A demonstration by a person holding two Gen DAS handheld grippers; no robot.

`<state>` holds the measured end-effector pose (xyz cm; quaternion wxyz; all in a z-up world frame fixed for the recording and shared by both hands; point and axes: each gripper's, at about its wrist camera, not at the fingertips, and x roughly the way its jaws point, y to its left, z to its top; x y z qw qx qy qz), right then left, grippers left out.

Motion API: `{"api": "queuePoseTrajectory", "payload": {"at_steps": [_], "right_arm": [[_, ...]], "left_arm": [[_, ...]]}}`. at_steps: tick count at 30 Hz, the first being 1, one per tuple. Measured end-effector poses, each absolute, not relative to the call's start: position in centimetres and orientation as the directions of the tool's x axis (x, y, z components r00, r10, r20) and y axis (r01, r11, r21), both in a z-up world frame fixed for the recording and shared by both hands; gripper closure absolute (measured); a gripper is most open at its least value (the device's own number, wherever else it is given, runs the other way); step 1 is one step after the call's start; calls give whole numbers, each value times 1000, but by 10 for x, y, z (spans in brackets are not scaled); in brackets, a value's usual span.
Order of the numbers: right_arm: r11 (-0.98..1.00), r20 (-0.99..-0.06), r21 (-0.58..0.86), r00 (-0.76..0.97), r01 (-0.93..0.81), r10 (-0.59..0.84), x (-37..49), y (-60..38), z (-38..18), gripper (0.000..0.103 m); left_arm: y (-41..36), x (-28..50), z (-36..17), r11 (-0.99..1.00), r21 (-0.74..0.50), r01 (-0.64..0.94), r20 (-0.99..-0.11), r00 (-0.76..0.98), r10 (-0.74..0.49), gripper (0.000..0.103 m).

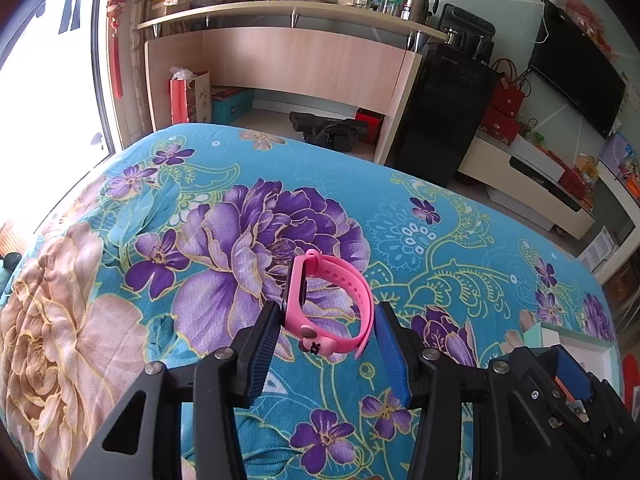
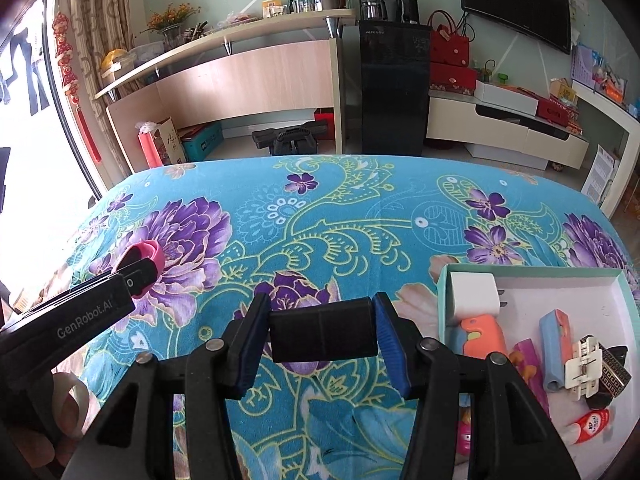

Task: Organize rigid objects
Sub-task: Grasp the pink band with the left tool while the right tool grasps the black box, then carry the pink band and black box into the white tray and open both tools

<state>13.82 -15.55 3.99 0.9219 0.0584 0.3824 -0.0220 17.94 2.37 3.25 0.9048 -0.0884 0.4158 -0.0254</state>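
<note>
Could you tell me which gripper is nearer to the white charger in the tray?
Right. The right gripper, shut on a black block, is just left of the tray holding the charger; the left gripper, holding the pink watch, is far left.

White lettering reading "GenRobot.AI" runs along the black side of the left gripper (image 2: 138,276), seen in the right wrist view. Small pale letters sit near the top of the tall black cabinet (image 2: 394,92), too small to make out; nothing else is readable
</note>
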Motion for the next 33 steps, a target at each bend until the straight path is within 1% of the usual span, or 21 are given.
{"api": "queuePoseTrajectory", "payload": {"at_steps": [12,20,26,33], "right_arm": [[987,-699,91,714,134,-32,125,-172,59,50],[977,-696,96,714,192,-72,114,-196,69,50],[957,-693,109,711,269,-121,101,-224,79,50],[918,-686,118,700,378,-200,81,-266,87,50]], "left_arm": [[8,160,54,984,-178,21,-740,656,-148,51],[-26,150,63,973,-201,118,-733,641,-229,51],[-55,143,74,963,-188,195,-717,642,-270,51],[-78,138,79,953,-186,239,-712,636,-298,51]]}}
